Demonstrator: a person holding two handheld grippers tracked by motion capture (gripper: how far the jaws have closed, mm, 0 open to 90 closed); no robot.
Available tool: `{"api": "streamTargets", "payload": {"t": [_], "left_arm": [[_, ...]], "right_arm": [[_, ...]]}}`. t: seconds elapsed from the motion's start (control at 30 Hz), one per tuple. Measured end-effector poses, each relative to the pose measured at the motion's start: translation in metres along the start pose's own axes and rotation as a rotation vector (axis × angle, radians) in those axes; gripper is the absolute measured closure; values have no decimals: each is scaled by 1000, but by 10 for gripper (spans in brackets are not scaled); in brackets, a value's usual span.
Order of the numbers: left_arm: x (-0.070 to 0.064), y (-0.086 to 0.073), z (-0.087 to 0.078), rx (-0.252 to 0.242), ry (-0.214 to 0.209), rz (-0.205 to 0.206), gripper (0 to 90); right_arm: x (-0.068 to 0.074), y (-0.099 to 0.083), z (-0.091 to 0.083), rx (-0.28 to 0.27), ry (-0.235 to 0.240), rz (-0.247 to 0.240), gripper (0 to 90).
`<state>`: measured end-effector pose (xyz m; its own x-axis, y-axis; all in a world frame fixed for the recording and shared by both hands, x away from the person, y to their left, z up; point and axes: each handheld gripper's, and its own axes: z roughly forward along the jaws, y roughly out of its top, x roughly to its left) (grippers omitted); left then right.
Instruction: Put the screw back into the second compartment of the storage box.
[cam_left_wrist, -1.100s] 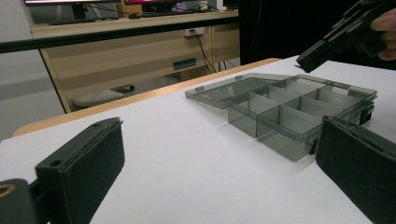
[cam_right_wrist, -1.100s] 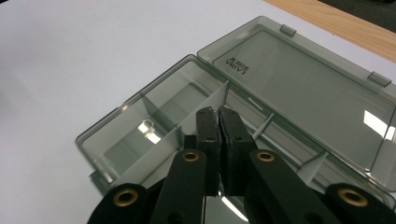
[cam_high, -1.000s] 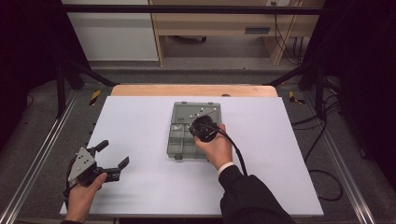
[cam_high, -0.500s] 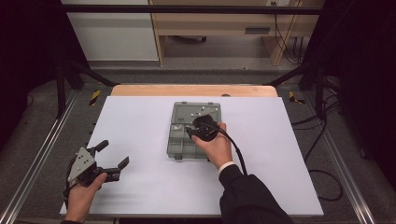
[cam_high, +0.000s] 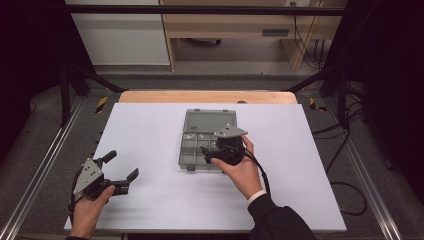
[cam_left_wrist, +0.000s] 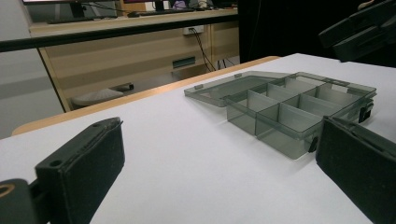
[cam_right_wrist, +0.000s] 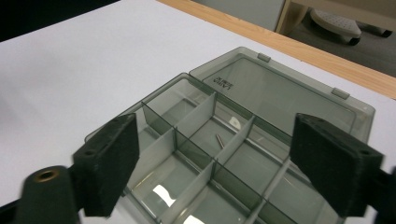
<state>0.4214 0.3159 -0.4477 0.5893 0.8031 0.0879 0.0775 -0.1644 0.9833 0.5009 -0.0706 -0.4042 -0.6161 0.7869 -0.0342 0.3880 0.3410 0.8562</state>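
Observation:
A smoky grey plastic compartment box (cam_high: 192, 150) lies open at the table's middle, its lid (cam_high: 209, 121) flat on the far side. My right gripper (cam_high: 206, 154) hovers over the box's near right part, open, jaws pointing left. In the right gripper view the gripper (cam_right_wrist: 219, 158) spreads wide above the dividers (cam_right_wrist: 205, 114). One cell holds a small metal pin (cam_right_wrist: 219, 139) and a pale chip (cam_right_wrist: 235, 122). My left gripper (cam_high: 122, 165) rests at the front left, open and holding nothing. In the left gripper view the box (cam_left_wrist: 299, 107) sits ahead between the wide-apart pads (cam_left_wrist: 84, 172).
The white table top (cam_high: 150, 125) has a wooden strip (cam_high: 207, 96) along its far edge. Metal rails (cam_high: 45, 165) run down both sides. A cable (cam_high: 260, 170) trails from my right gripper. Wooden furniture (cam_left_wrist: 140, 51) stands beyond the table.
My right gripper has drifted a little toward the near side of the box. The left gripper has stayed in place.

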Motion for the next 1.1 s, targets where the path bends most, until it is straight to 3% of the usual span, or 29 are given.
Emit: {"api": "streamTargets", "payload": {"t": [0.1, 0.27, 0.53, 0.93, 1.1], "left_arm": [[0, 0, 0, 1, 0, 0, 11], [-1, -1, 0, 4, -2, -1, 11], [0, -1, 0, 5, -1, -3, 10], [0, -1, 0, 3, 0, -4, 10], [0, -1, 0, 3, 1, -4, 10]], "right_arm": [[0, -6, -8, 10, -35, -49, 90], [-3, -17, -19, 29, -67, -88, 74], [-14, -32, -34, 21, -83, -45, 79], [-30, -45, -51, -36, -132, -41, 83], [-38, -52, -59, -66, -151, -2, 89]]}}
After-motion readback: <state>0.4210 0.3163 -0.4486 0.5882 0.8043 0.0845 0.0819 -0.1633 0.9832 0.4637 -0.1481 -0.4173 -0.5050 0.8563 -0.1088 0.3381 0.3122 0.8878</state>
